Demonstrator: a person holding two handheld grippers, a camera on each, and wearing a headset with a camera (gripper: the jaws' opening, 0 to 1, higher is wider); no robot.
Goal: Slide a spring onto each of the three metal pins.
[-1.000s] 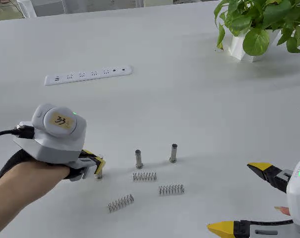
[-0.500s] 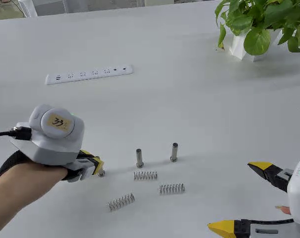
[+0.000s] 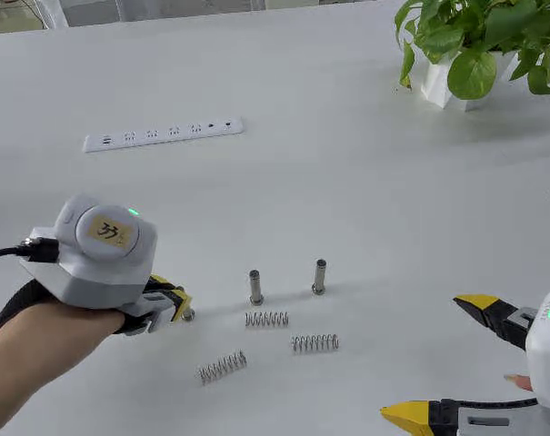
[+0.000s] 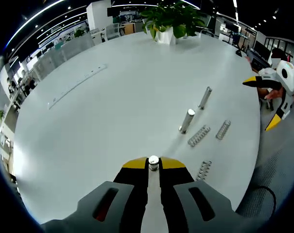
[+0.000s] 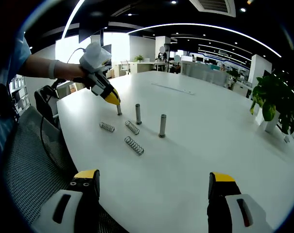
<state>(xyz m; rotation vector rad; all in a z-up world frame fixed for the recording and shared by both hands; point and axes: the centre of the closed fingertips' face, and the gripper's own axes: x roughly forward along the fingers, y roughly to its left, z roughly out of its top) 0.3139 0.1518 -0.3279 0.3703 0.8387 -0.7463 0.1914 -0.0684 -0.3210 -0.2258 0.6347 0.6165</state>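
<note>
Three pins, three springs, and not one pairing made yet! The middle pin (image 3: 255, 287) and the right pin (image 3: 319, 277) stand upright and bare on the white surface (image 3: 365, 182), near each other. Just in front of them lie the springs, all flat on their sides. The middle spring (image 3: 266, 319) is just beside the middle pin's foot, the right spring (image 3: 315, 342) a little nearer, and the left spring (image 3: 222, 367) nearest the person. The third pin (image 5: 119, 109) sits off to the left, pinched between the closed tips of the left claw (image 4: 153, 164), apparently upright with its foot at the surface. The right claw (image 5: 153, 177) hangs well apart at the near edge, spread wide, carrying nothing. By my reckoning the score is zero of three: all the threading is left to do, likely starting with this gripped pin.
</note>
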